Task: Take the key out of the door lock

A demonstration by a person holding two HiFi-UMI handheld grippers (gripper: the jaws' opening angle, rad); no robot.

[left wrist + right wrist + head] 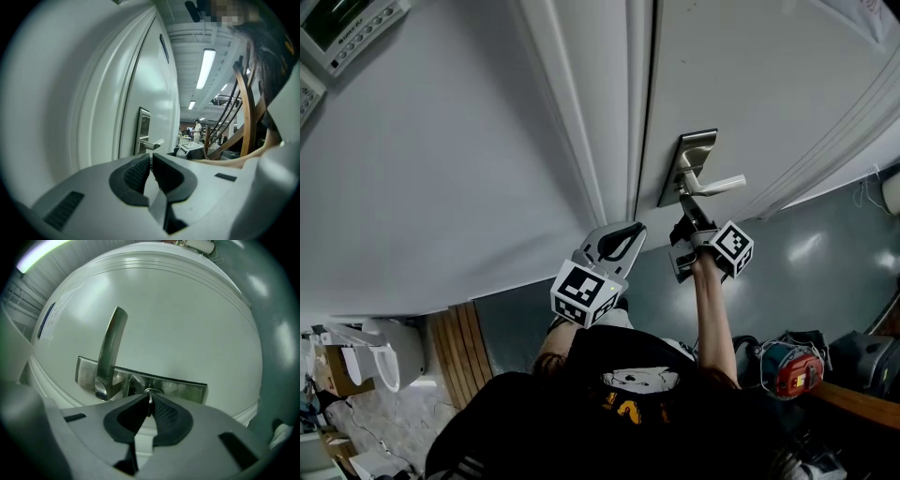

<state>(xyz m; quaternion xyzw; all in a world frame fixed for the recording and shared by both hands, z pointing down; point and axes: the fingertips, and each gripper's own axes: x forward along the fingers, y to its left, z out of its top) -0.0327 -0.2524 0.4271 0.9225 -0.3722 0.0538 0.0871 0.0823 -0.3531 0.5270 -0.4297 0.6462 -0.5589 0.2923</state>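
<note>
Two tools are held up at the white door [750, 84]. At frame centre the key [150, 397] is pinched edge-on between the narrowed jaws of the right tool [149, 403], against the lock plate [187, 389] and just right of the handle [110, 348]. The left tool [151, 160] is closed and empty, apart from the door.

My right gripper [687, 223] reaches forward at the end of a bare, outstretched forearm [712, 319]. It points nearly level, jaws pinched on the thin key [149, 398]. My left gripper [617, 242] sits lower, close to my body, jaws together and empty.
</note>
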